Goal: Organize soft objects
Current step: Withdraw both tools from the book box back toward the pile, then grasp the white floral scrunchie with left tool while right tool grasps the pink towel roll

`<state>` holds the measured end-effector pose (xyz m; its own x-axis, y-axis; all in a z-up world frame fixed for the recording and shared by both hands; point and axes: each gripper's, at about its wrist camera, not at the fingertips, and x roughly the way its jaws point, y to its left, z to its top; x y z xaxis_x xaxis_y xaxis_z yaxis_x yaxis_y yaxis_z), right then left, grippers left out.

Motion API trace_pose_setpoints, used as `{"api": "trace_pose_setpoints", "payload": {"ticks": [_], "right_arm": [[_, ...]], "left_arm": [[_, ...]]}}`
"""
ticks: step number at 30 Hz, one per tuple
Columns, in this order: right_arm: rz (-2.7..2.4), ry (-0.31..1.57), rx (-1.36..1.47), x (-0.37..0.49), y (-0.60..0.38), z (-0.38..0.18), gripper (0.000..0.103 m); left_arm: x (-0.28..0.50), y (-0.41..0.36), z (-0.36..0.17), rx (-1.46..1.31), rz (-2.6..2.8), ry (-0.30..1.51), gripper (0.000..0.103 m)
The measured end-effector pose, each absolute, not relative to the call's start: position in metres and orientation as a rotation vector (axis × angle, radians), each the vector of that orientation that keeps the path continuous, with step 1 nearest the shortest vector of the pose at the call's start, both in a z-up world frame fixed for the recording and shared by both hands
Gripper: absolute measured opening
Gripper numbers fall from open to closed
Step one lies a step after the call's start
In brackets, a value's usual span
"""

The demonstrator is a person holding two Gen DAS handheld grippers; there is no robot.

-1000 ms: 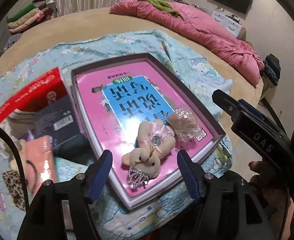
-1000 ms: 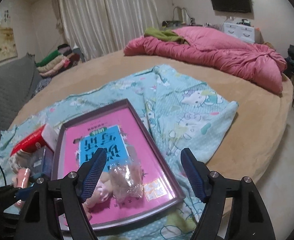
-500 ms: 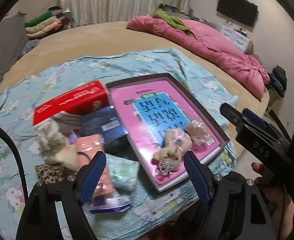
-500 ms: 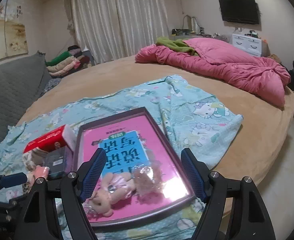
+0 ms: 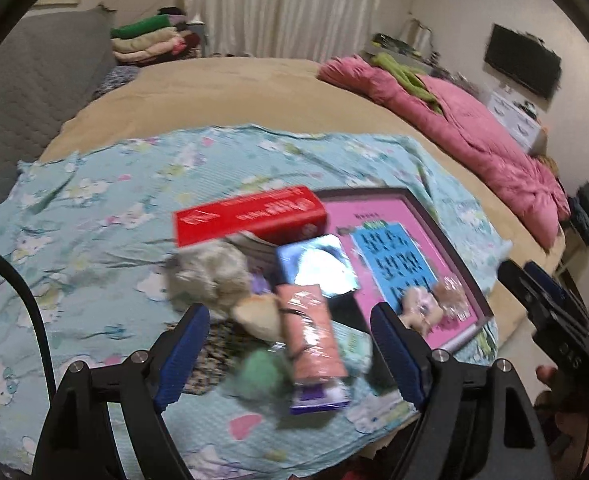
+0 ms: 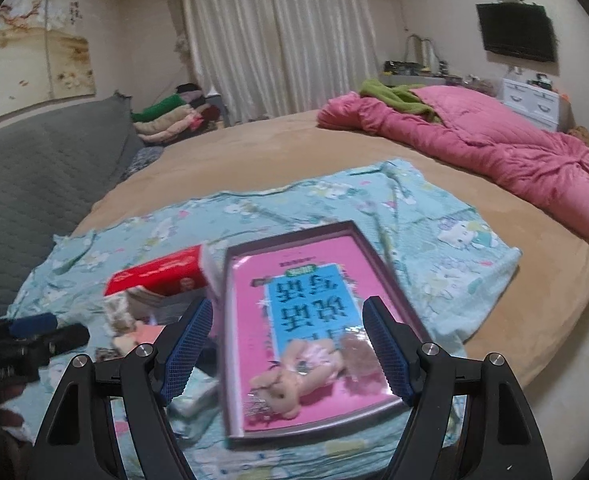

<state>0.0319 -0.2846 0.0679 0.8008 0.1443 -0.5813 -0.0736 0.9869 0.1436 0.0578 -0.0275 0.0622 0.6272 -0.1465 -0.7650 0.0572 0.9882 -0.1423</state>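
The left gripper (image 5: 290, 354) has just been opening; nothing lies between its jaws. The right gripper (image 6: 288, 350) stands spread and empty above the small beige plush bear (image 6: 290, 376) in the pink rectangular tray (image 6: 294, 236).

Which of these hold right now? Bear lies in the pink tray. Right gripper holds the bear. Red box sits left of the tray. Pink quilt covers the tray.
1. The bear lies in the pink tray: true.
2. The right gripper holds the bear: false; its jaws stand open, empty, above it.
3. The red box sits left of the tray: true.
4. The pink quilt covers the tray: false; it lies bunched far across the bed.
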Motion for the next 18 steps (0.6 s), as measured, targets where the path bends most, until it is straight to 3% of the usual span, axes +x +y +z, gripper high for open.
{"api": "trace_pose_setpoints", "payload": {"ticks": [18], "right_arm": [[0.276, 0.658, 0.013, 0.022, -0.202, 0.084, 0.079]], "left_arm": [[0.059, 0.053, 0.048, -0.230, -0.031, 0.887, 0.082]]}}
